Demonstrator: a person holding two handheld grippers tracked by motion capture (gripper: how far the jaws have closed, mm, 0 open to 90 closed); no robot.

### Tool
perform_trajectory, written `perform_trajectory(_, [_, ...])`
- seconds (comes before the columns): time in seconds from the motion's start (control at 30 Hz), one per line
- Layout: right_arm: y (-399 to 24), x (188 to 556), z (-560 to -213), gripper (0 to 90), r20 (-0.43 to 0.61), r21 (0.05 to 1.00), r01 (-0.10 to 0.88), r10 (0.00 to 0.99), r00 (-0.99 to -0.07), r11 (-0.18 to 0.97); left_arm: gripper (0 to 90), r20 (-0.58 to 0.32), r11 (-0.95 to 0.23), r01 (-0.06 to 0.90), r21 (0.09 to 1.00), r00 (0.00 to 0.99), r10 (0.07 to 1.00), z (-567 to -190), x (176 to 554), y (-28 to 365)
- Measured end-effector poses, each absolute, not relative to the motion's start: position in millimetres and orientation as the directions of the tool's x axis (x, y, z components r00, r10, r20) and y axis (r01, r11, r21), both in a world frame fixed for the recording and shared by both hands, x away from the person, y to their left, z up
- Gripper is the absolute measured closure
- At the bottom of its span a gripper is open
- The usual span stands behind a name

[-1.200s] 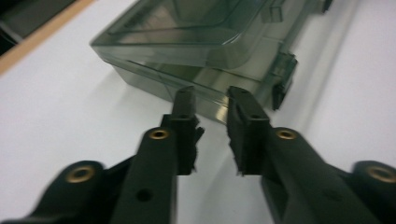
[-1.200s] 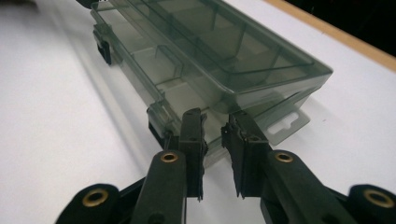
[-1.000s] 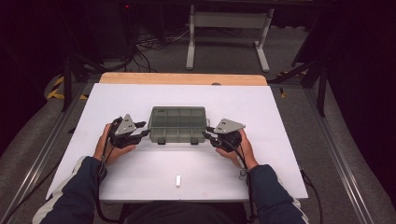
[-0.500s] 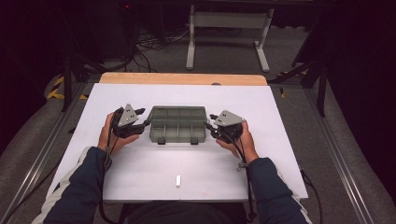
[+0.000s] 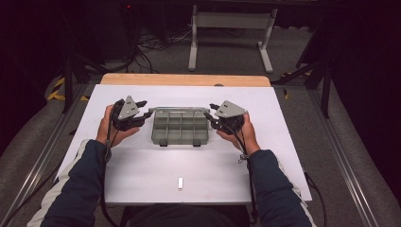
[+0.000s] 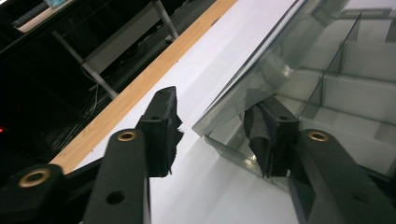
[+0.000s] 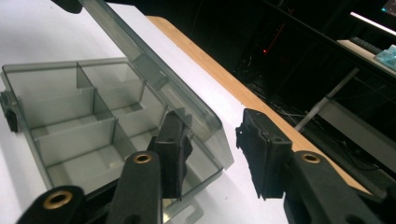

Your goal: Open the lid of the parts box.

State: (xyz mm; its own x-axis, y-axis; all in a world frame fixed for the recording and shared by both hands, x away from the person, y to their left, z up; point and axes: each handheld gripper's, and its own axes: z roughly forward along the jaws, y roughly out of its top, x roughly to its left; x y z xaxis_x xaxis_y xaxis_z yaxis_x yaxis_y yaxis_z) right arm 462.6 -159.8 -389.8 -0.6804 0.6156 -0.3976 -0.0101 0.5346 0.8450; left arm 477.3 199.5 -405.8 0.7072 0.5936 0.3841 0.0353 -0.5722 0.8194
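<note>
One smoky compartment box (image 5: 179, 127) sat mid-table on the white sheet (image 5: 142, 165), its lid (image 7: 154, 70) raised. Two grippers flanked it: the left gripper (image 5: 142, 115) and right gripper (image 5: 210, 116) each straddled a lid corner, jaws apart, just closing. One small white piece (image 5: 180, 183) lay nearer the person.

Bright table, dark room around it

Overhead light falls evenly on the white table (image 5: 198, 165), with faint shadows; the frame's edges sink into black. In both gripper views the near jaws blur softly, and the clear lid (image 7: 154, 70) carries pale glare.
</note>
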Motion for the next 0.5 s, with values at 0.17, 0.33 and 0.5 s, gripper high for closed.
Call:
perform_trajectory(0.17, [-159,470,-382,68.2,-0.379,0.853,-0.001,0.619,-0.687,0.521,68.7,0.383,-0.568,0.023,0.823,0.716,0.584,-398,482,198])
perform_trajectory(0.33, [-161,478,-377,72.6,-0.334,0.873,0.021,0.63,-0.701,0.487,77.6,0.374,-0.536,-0.005,0.844,0.721,0.584,-392,484,197])
perform_trajectory(0.5, [-166,486,-374,75.6,-0.302,0.886,0.037,0.636,-0.71,0.461,79.8,0.358,-0.525,0.01,0.851,0.72,0.595,-388,490,196])
